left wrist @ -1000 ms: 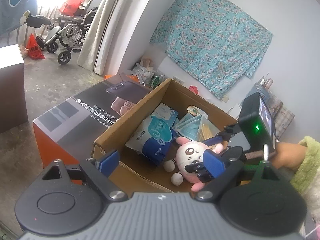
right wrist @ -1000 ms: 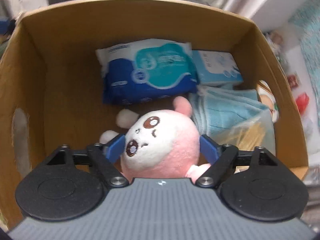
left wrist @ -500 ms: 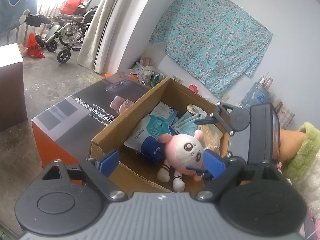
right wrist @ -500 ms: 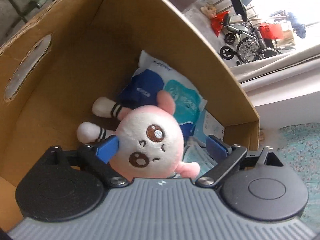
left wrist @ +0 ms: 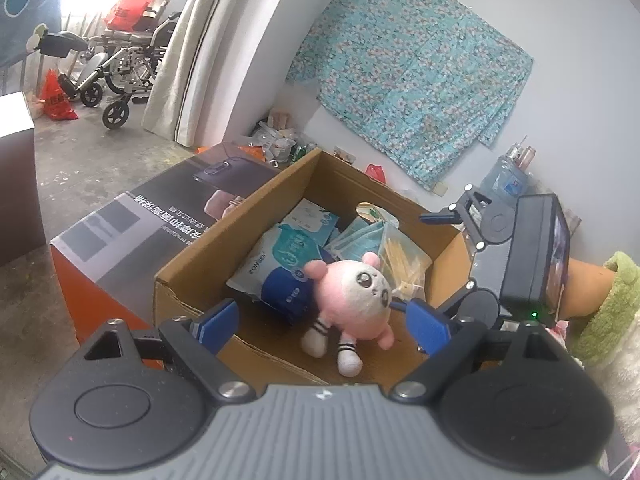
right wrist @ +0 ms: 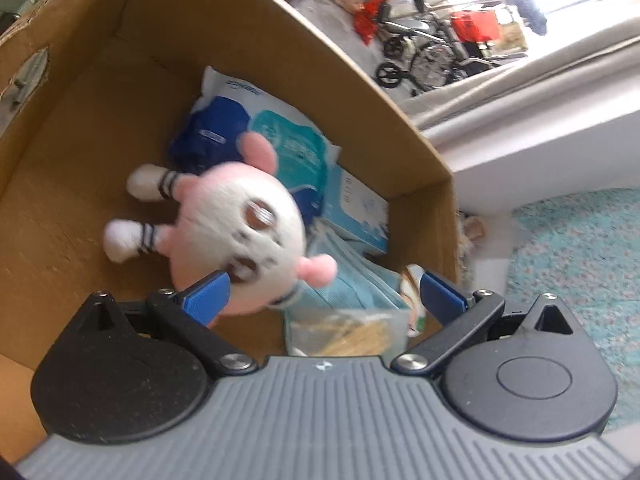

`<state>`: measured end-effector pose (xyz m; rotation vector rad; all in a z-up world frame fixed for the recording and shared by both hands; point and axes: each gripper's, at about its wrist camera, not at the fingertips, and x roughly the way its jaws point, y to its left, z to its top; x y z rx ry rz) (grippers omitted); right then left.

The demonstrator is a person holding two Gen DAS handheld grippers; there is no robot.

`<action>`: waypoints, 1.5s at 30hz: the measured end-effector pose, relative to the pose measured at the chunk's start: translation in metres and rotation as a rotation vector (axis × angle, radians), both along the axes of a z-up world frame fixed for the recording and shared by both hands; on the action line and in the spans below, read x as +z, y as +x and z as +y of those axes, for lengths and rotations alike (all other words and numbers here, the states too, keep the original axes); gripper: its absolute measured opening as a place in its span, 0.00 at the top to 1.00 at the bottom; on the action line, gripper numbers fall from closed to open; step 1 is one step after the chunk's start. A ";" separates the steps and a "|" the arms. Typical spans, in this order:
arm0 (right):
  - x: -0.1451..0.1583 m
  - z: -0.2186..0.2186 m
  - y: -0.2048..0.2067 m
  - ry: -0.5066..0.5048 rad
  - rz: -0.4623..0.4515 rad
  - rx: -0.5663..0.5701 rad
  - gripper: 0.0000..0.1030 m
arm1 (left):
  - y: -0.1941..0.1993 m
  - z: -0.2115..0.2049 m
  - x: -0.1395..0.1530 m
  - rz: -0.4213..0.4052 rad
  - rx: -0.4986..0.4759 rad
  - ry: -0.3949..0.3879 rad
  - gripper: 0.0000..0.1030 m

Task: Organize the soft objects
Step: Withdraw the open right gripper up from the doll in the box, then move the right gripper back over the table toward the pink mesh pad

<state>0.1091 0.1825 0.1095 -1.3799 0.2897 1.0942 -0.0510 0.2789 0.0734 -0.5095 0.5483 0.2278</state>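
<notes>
a pink and white plush toy [right wrist: 236, 236] is seen inside an open cardboard box [right wrist: 280, 36], lying on the bare box floor with its two white, black-striped legs stretched toward the near wall in the left wrist view [left wrist: 352, 300]. its head is propped against a blue and teal soft pack [left wrist: 280, 264], and a stack of light blue face masks [right wrist: 352, 280] in a clear bag is found just beside it, with a smaller pale blue packet [right wrist: 360, 208] lying beyond the masks toward the far corner. the right gripper [right wrist: 324, 292] is held over the box, and its jaws have just been opening: the blue pads are spread wide, the left-hand pad [right wrist: 206, 296] overlaps the plush head's edge in the picture, the other pad stands well clear, and the toy is not clamped. whether that pad actually touches the toy cannot be told, as the toy is blurred. the left gripper [left wrist: 320, 324] is held near the box's front rim [left wrist: 192, 280] with its jaws set wide apart and nothing is gripped between them. the right gripper is also seen from the left wrist camera [left wrist: 420, 264], held by a hand in a green fleecy sleeve [left wrist: 612, 304]. the cardboard box is stood beside a large printed carton [left wrist: 132, 240] with an orange side.
</notes>
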 end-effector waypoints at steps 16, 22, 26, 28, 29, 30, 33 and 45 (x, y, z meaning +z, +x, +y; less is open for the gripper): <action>0.163 -0.250 0.020 0.783 0.287 -0.666 0.01 | 0.023 -0.110 0.033 -0.067 -0.331 0.135 0.10; 0.153 -0.368 -0.008 0.899 0.383 -0.987 0.01 | 0.041 -0.195 0.038 -0.127 -0.557 0.207 0.08; 0.118 -0.421 -0.023 0.925 0.483 -1.141 0.01 | 0.053 -0.250 0.023 -0.122 -0.667 0.219 0.08; 0.101 -0.438 -0.028 0.929 0.512 -1.201 0.01 | 0.060 -0.276 0.013 -0.105 -0.719 0.229 0.08; 0.092 -0.445 -0.028 0.936 0.521 -1.227 0.01 | 0.063 -0.287 0.008 -0.103 -0.741 0.237 0.08; 0.084 -0.452 -0.028 0.942 0.534 -1.247 0.02 | 0.066 -0.296 0.003 -0.099 -0.755 0.248 0.08; 0.064 -0.463 -0.026 0.961 0.574 -1.276 0.02 | 0.076 -0.326 -0.011 -0.092 -0.788 0.295 0.08; 0.025 -0.478 0.029 1.039 0.725 -1.306 0.04 | 0.123 -0.385 -0.045 -0.078 -0.808 0.423 0.13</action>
